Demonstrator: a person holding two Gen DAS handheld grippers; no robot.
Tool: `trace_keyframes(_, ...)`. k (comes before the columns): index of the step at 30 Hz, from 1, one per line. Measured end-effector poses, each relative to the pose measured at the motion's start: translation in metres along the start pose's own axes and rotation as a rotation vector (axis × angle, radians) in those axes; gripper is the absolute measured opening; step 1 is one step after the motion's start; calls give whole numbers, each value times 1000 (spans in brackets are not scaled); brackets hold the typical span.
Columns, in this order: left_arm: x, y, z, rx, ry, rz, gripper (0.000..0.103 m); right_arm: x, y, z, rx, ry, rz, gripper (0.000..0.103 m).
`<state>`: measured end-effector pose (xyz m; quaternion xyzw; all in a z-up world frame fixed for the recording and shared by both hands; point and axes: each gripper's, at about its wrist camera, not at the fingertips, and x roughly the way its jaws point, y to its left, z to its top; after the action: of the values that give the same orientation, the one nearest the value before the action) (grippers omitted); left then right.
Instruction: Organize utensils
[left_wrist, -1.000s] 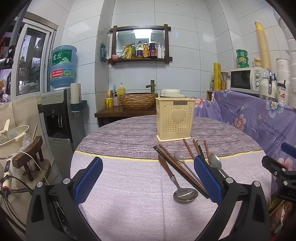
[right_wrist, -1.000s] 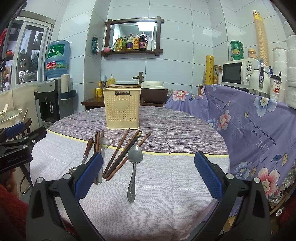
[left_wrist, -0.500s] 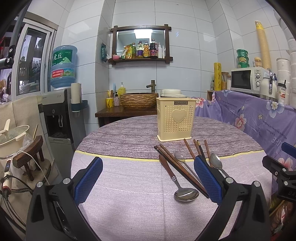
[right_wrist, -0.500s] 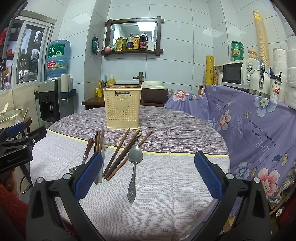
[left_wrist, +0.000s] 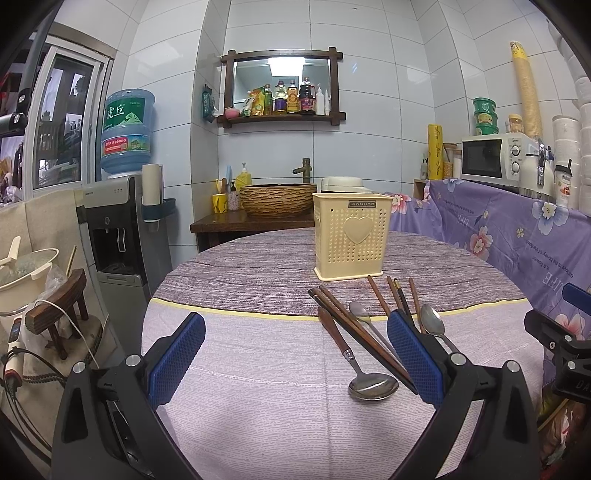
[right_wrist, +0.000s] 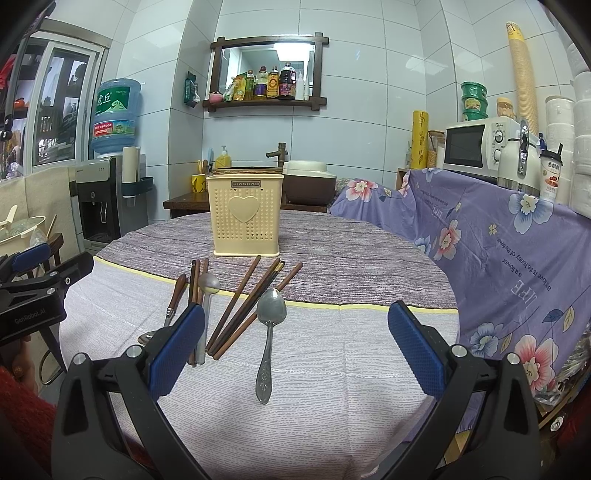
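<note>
A cream perforated utensil holder (left_wrist: 352, 240) (right_wrist: 245, 216) with a heart on its front stands upright on the round table. In front of it lie several brown chopsticks (left_wrist: 360, 334) (right_wrist: 245, 304), a wooden-handled spoon (left_wrist: 351, 356) (right_wrist: 173, 299), a pale spoon (right_wrist: 207, 295) and a steel spoon (right_wrist: 269, 332) (left_wrist: 432, 325). My left gripper (left_wrist: 295, 358) hangs open above the near table, left of the utensils. Nothing sits between the fingers of my right gripper (right_wrist: 295, 347), which is open and faces the steel spoon. Each gripper's body shows at the edge of the other's view.
A lilac cloth covers the table (left_wrist: 258, 387). A floral purple cover (right_wrist: 517, 251) drapes the counter on the right, with a microwave (right_wrist: 476, 146) on it. A water dispenser (left_wrist: 118, 229) and a wooden stool (left_wrist: 55, 306) stand left. A basin (left_wrist: 277, 199) sits behind.
</note>
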<state>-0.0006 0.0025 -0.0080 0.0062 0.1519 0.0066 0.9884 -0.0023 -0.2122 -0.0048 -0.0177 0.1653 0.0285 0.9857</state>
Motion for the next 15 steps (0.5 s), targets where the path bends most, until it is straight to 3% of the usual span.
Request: trace_keyframes(15, 1, 2, -3, 0, 3, 0, 98, 1, 1, -3, -1, 5, 3, 98)
